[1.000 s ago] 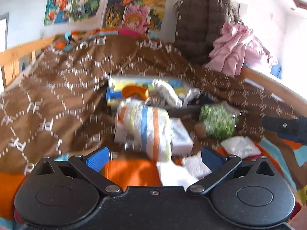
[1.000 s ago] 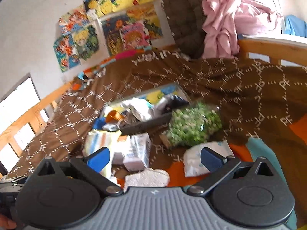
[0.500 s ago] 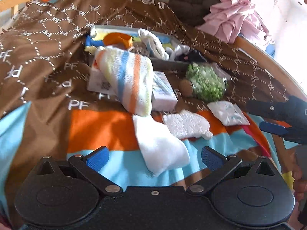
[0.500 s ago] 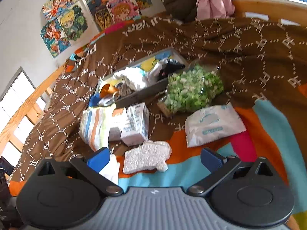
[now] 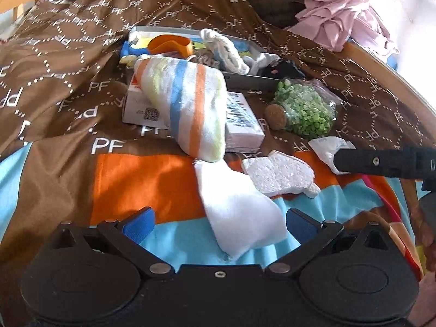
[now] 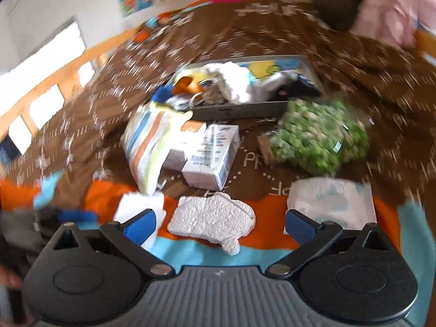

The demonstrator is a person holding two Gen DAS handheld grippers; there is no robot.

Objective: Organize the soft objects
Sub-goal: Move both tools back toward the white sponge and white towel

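Hovering spread wide, our left gripper [image 5: 218,224] frames a plain white folded cloth [image 5: 239,212]; our right gripper [image 6: 219,224], equally agape, frames a rough white foam slab [image 6: 212,219].

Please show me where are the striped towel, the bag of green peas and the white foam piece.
striped towel [image 5: 188,103], left wrist view, middle of its striped face.
bag of green peas [image 5: 306,109], left wrist view, centre of the bag.
white foam piece [image 6: 212,218], right wrist view, middle of its top.

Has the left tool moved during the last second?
Yes. The left tool has dropped forward toward the plain white folded cloth; the grey tray now sits farther off.
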